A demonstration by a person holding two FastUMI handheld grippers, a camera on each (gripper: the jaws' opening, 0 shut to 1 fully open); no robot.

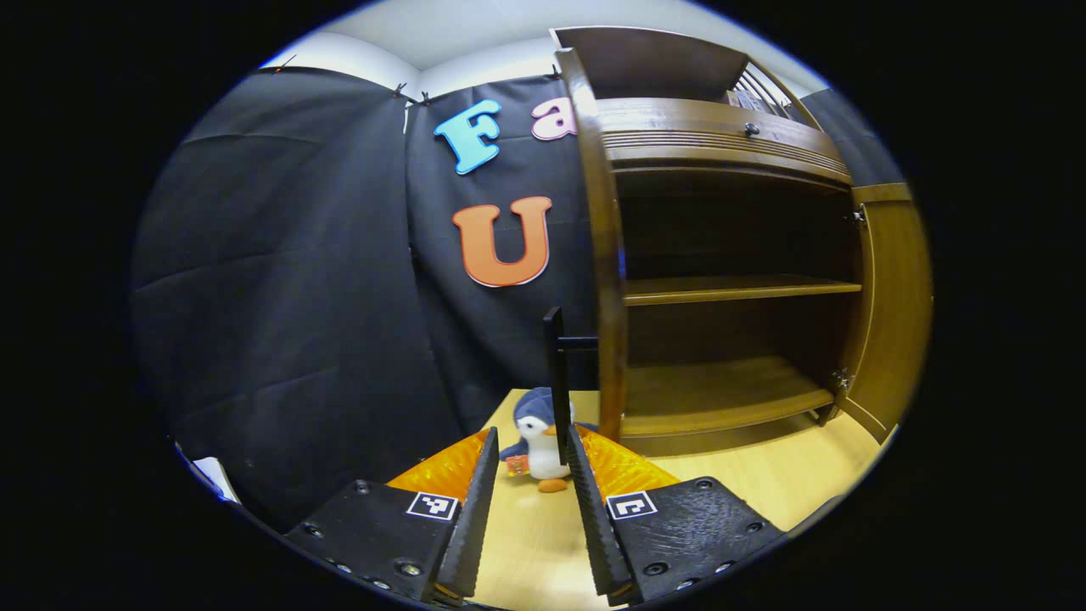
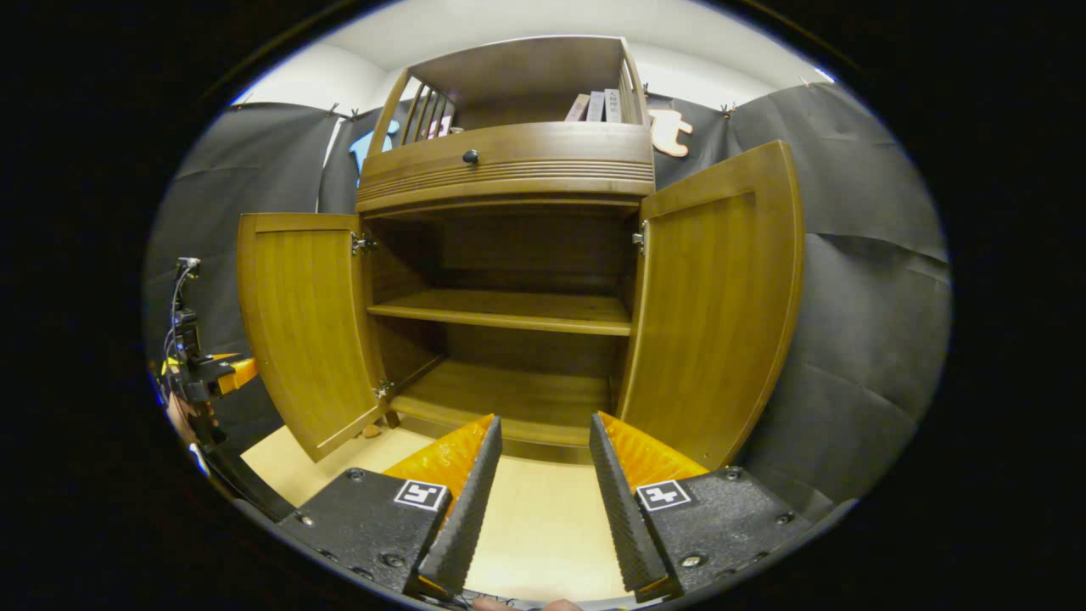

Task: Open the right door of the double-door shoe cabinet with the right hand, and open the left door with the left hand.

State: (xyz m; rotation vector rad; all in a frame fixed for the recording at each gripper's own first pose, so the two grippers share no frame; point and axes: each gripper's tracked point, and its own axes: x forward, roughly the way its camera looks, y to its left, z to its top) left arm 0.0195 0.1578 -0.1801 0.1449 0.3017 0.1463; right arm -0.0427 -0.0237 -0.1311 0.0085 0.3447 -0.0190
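In the right gripper view the shoe cabinet fills the centre of the frame with both doors swung wide. The left door stands at centre left and the right door at centre right, leaving an open gap of bare worktop between their lower edges. The right claw sits at the bottom centre, level and pointed at the cabinet, fingers spread and gripping nothing. The two inner shelves appear bare, though the back is dim. In the left gripper view the left door is seen edge-on, right of centre. The left claw is open at the bottom, holding nothing. A plush penguin stands on the worktop beyond its fingertips.
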